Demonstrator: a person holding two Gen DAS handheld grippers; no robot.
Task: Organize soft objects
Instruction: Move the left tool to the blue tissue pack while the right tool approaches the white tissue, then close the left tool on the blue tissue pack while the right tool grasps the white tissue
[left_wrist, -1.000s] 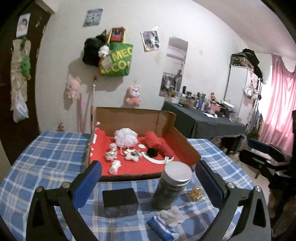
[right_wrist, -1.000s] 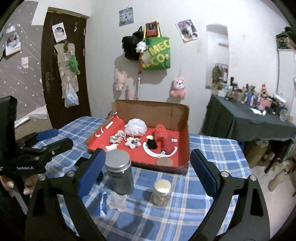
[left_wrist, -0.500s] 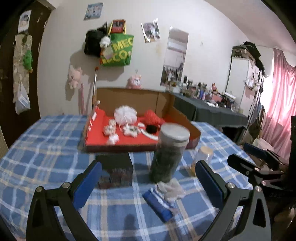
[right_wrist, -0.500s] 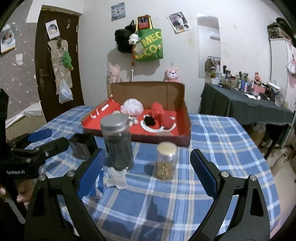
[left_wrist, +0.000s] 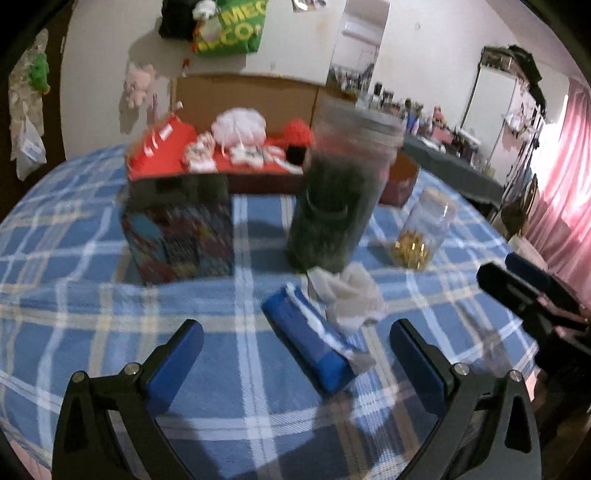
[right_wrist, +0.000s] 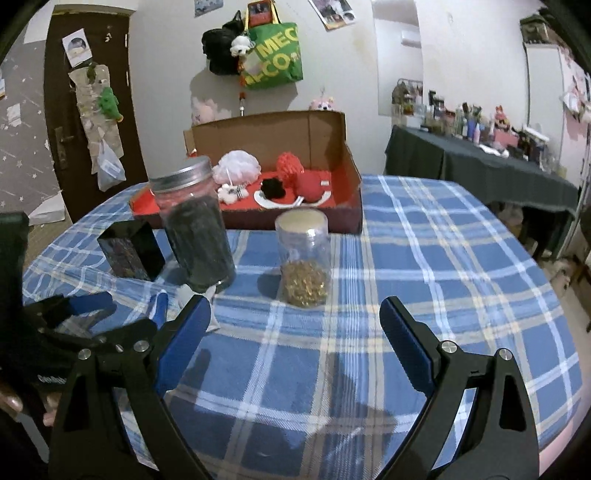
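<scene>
A blue soft packet and a crumpled white cloth lie on the blue plaid tablecloth, just in front of my left gripper, which is open and empty, low over the table. My right gripper is open and empty, a little short of the small clear jar with gold bits. The packet's end shows at the left of the right wrist view. The cardboard box with a red lining holds a white pouf, red knit pieces and small white toys.
A tall dark jar with a metal lid and a dark patterned box stand before the cardboard box. The jar and the box are close ahead in the left wrist view. The left gripper shows at the left edge. A dark side table stands at the right.
Both grippers have dropped lower and moved forward toward the table. The blue packet and white cloth now lie near the left gripper's open fingers. The small jar is closer to the right gripper.
</scene>
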